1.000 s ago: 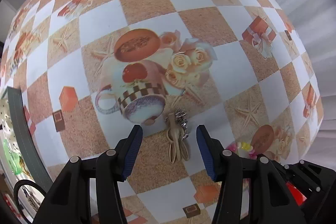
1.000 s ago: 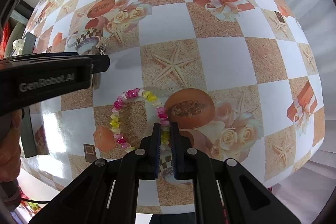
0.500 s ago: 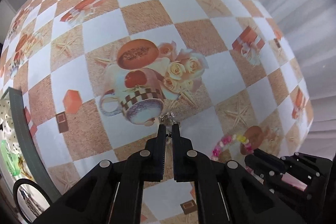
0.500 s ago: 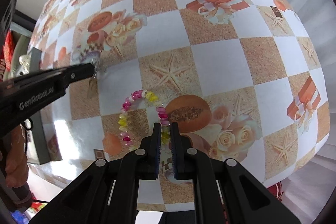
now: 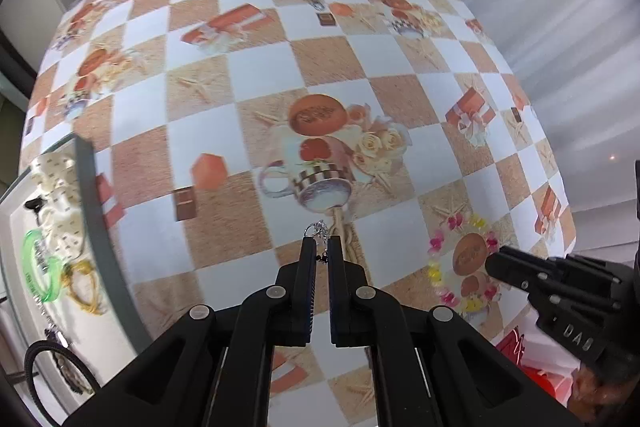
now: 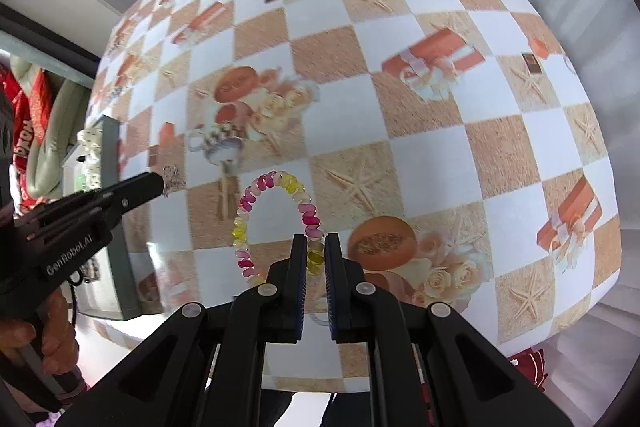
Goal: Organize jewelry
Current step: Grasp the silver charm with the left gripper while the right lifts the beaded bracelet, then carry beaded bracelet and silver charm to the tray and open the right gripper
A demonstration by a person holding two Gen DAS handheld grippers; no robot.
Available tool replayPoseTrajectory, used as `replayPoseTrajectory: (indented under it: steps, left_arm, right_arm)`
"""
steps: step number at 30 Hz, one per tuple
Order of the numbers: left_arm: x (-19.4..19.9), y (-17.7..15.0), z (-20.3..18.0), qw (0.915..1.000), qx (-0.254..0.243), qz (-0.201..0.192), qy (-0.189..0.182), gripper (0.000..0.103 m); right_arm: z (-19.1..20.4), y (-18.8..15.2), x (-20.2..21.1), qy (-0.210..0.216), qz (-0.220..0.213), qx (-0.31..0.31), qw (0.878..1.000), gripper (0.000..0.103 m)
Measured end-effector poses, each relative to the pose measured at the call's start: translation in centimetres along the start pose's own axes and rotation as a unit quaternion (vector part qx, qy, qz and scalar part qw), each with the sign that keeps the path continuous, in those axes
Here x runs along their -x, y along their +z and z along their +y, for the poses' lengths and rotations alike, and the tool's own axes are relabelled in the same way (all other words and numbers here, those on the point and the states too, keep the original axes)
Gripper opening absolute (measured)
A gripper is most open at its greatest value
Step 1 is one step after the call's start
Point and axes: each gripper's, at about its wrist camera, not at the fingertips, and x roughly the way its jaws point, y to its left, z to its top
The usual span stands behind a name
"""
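Here, both grippers hang above a table covered in a checked cloth, each holding one piece of jewelry. The left gripper has its jaws nearly together on a small silver charm, pinched only at the fingertips so that most of it sticks out beyond them. The right gripper has its jaws narrow on one side of a pink and yellow coil bracelet, whose loop stands out ahead of the jaws. A grey tray sits at the table's left edge, already holding a green bangle and a gold chain. The likely risk is the charm: with so slight a hold, a quick swing toward the tray could shake it loose. The springy bracelet could also slide out, or its free loop could catch the tray's rim.
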Motion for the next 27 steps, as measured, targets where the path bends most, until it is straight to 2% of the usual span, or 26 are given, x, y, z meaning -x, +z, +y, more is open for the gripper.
replayPoseTrajectory:
  steps: [7,13,21,27]
  left_arm:
    - [3.1,-1.1,2.2,0.9992,0.031,-0.025,0.005,0.009]
    - [5.7,-2.5,4.9,0.9969,0.062,-0.048,0.013,0.009]
    - [8.2,-5.1,8.8,0.9910,0.109,-0.071,0.031,0.009]
    - [9.4,-8.2,12.6,0.9829,0.160,-0.077,0.046,0.009]
  right_arm:
    - [2.3,1.0,2.2,0.023,-0.008,0.017,1.000,0.009]
    - [5.8,2.0,4.0,0.046,-0.016,0.052,0.997,0.009]
    - [12.1,2.9,5.1,0.080,-0.013,0.110,0.991,0.009]
    - [17.6,2.8,4.4,0.099,0.004,0.167,0.981,0.009]
